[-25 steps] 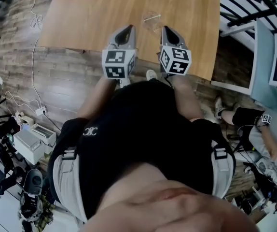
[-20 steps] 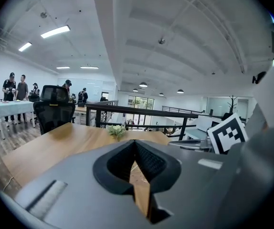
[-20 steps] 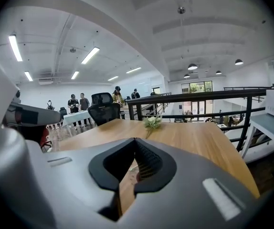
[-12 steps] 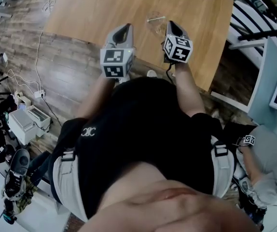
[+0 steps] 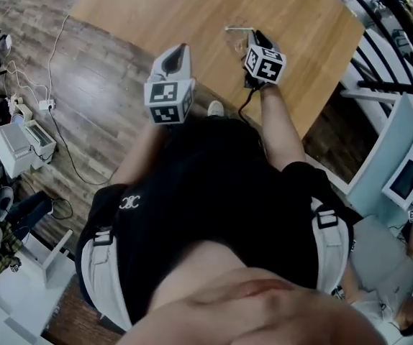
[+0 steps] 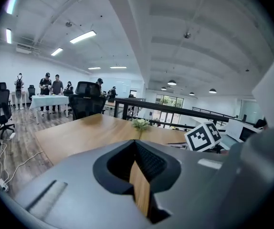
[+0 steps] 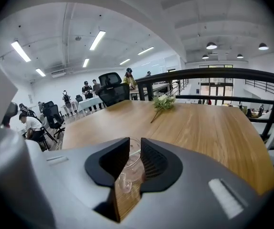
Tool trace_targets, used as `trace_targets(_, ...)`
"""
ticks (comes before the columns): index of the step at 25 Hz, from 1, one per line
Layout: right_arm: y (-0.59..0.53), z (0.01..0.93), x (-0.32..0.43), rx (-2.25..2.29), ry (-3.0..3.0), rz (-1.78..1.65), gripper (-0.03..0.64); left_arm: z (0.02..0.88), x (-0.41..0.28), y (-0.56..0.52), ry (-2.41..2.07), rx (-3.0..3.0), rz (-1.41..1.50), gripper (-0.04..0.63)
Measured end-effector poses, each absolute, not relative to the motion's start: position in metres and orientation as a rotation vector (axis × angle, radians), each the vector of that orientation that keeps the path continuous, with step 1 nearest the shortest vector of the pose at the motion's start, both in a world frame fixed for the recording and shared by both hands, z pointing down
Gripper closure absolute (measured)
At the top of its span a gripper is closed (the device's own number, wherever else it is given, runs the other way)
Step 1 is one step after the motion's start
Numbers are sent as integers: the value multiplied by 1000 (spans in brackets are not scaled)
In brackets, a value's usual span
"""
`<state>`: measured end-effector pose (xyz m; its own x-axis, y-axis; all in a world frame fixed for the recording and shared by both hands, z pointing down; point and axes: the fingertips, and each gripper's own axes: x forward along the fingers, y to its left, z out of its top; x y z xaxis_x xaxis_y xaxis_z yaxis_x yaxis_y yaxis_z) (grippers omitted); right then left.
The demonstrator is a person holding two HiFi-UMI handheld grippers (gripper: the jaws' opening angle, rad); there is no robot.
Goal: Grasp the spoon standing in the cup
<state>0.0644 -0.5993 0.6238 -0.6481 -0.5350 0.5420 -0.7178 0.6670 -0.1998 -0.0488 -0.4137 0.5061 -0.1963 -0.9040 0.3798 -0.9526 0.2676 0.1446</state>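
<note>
The right hand-held gripper (image 7: 135,144) had its jaws at a narrow setting, with a slim gap between the pads and nothing clamped. The clear cup (image 7: 127,171) stood directly ahead of that gap, just beyond the jaw tips, on the counter (image 5: 156,6).

In the head view, the spoon (image 5: 237,29) leaned in the cup (image 5: 235,42). Its handle lay across the rim, pointing to the person's left, crosswise to the right hand-held gripper's line of approach. The right gripper view did not show the handle clearly.

The left hand-held gripper (image 5: 181,49) was closed tip to tip and empty. It was held off the counter edge, well apart from the cup. The right hand-held gripper (image 5: 255,37) was the nearer unit, so the grasp would likely fall to it.
</note>
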Motion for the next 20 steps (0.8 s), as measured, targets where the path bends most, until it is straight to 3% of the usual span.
trace_targets(13,-626,660,37,1005,-2316,578,527,506,-95,-382,-2261,1503,213,583)
trace_targets(16,-624,655,37,1040,-2306,533,594,502,-99,-382,-2269,1495,214,583)
trace_targets(20,-617,627,31,1042,-2404,456,609,492,-99,-388,-2274,1518,211,583)
